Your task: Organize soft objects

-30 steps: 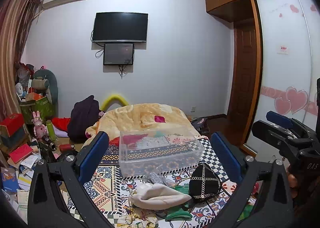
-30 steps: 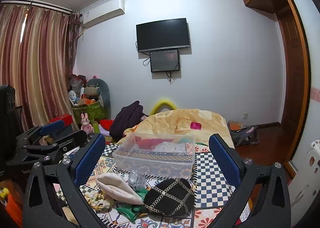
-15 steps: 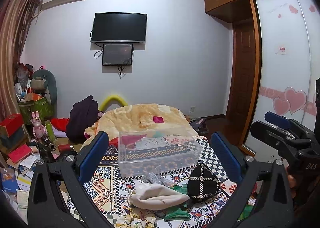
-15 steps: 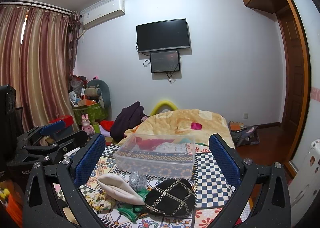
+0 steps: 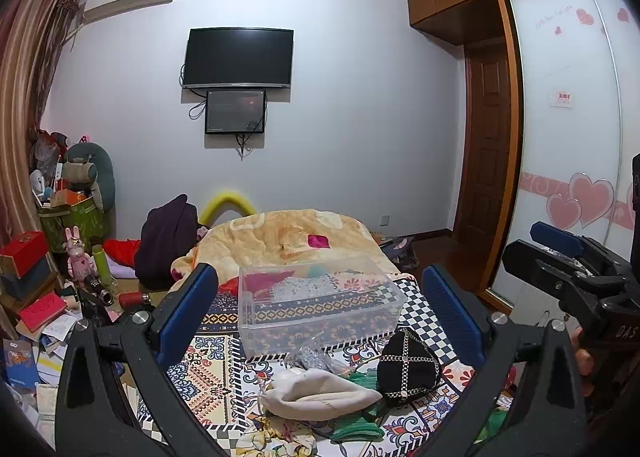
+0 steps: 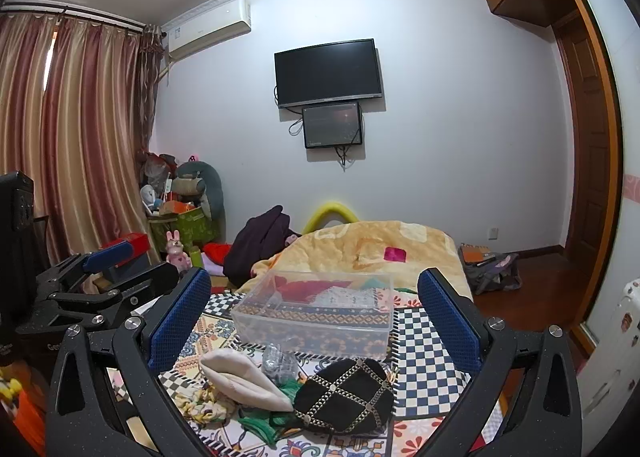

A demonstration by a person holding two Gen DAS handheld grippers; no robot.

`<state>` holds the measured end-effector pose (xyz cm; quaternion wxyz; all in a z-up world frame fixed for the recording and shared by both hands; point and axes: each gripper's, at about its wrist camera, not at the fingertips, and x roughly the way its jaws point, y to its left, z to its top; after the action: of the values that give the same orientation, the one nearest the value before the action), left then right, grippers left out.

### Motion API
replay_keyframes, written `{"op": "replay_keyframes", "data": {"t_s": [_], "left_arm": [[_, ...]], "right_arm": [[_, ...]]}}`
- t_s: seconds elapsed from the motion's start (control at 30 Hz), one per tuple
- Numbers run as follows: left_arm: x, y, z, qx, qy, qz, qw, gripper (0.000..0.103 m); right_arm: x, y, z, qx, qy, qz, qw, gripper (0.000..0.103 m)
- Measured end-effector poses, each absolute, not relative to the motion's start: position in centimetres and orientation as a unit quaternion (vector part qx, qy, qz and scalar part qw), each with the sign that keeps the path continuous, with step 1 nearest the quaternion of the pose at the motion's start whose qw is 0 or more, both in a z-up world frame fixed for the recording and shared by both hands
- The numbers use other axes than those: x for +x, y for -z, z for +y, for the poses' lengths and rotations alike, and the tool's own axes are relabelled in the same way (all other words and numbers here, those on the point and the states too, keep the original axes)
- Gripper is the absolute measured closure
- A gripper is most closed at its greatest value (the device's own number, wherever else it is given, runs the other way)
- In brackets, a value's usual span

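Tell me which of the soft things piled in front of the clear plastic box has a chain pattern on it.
The black pouch crossed by a metal chain lattice, lying at the right of the pile. The cream fabric pouch beside it is plain, and the green cloth beneath has no chain.

Setting: home bedroom. Evidence: bed with patterned cover (image 5: 216,361) at lower centre, yellow blanket (image 5: 288,237) heaped at far end. Wall-mounted TV (image 5: 239,57) at centre, smaller screen (image 5: 236,111) directly below. Air conditioner (image 6: 210,29) at upper left, striped curtains (image 6: 68,145) at left edge. Wardrobe sliding door with heart decals (image 5: 568,145) at right. Wooden door (image 5: 486,161) beside it. Plush toys, boxes, possibly books piled at lower left.
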<state>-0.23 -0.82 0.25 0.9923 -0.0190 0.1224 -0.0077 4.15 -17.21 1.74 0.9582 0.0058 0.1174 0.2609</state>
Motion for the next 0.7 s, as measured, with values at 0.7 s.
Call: {"op": "replay_keyframes", "data": {"t_s": [0.7], "left_arm": [[-0.46, -0.03, -0.82, -0.019, 0.007, 0.118, 0.993, 0.0]], "right_arm": [[3.88, -1.56, -17.21, 0.009, -0.263, 0.112, 0.958, 0.0]]}}
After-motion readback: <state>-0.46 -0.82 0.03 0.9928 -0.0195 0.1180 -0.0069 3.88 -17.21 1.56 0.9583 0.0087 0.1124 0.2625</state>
